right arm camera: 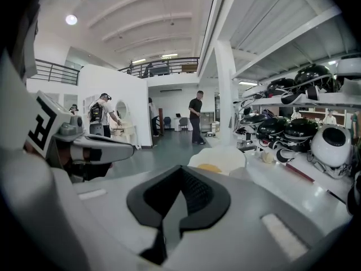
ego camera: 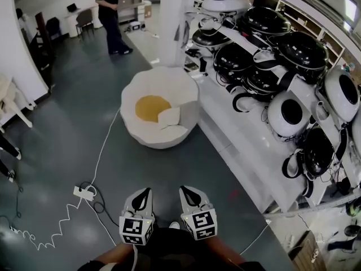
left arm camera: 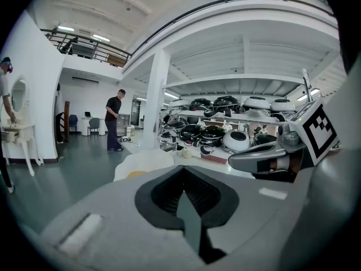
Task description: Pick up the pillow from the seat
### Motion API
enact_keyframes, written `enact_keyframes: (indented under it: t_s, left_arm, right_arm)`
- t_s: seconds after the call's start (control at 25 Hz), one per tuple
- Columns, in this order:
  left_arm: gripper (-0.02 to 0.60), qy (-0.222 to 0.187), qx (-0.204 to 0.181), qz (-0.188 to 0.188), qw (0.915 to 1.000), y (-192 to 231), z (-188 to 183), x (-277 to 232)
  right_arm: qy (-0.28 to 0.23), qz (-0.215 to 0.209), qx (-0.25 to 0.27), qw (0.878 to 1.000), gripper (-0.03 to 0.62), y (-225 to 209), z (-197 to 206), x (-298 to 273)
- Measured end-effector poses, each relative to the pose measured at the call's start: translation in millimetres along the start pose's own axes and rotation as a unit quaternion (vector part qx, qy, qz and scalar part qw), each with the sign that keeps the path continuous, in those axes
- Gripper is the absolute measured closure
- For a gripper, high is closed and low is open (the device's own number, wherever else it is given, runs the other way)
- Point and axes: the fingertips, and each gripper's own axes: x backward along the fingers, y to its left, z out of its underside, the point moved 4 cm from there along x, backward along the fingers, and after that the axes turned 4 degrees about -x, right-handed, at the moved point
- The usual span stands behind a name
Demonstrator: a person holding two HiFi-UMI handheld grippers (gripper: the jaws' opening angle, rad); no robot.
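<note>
A round white seat (ego camera: 141, 131) stands on the grey floor a good way ahead of me. In its hollow lie a yellow round cushion (ego camera: 151, 107) and a small white square pillow (ego camera: 169, 117) against the right wall. My left gripper (ego camera: 144, 194) and right gripper (ego camera: 188, 192) are side by side at the bottom of the head view, far short of the seat, both shut and holding nothing. The seat (left arm camera: 148, 161) shows beyond the closed jaws in the left gripper view. The seat (right arm camera: 217, 159) also shows in the right gripper view, with the yellow cushion (right arm camera: 210, 167) in it.
Long white shelving (ego camera: 242, 129) with black and white helmet-like devices (ego camera: 287, 114) runs along the right. A white cable with a power strip (ego camera: 84, 193) lies on the floor at the left. A white pillar (ego camera: 172, 21) rises behind the seat. A person (ego camera: 113, 16) stands far back.
</note>
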Motion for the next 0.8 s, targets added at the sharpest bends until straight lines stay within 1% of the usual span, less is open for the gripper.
enact_keyframes:
  t_s: [0.12, 0.36, 0.52, 0.68, 0.8]
  left_arm:
    - [0.58, 0.002, 0.003, 0.001, 1.0, 6, 2, 0]
    - [0.58, 0.006, 0.002, 0.006, 1.0, 24, -3, -13]
    - [0.58, 0.008, 0.003, 0.013, 0.9999, 37, -6, -29]
    - [0.58, 0.003, 0.005, 0.018, 0.9998, 56, -18, -49]
    - [0.58, 0.002, 0.006, 0.029, 0.9996, 69, -24, -64]
  right_arm:
    - [0.005, -0.001, -0.007, 1.0, 0.592, 0, 5, -5]
    - [0.0, 0.007, -0.016, 1.0, 0.592, -2, -8, -25]
    - [0.004, 0.015, -0.017, 1.0, 0.592, -8, -15, -43]
    - [0.009, 0.025, -0.017, 0.999, 0.592, -16, -26, -64]
    - [0.012, 0.035, -0.016, 0.999, 0.592, -19, -37, -80]
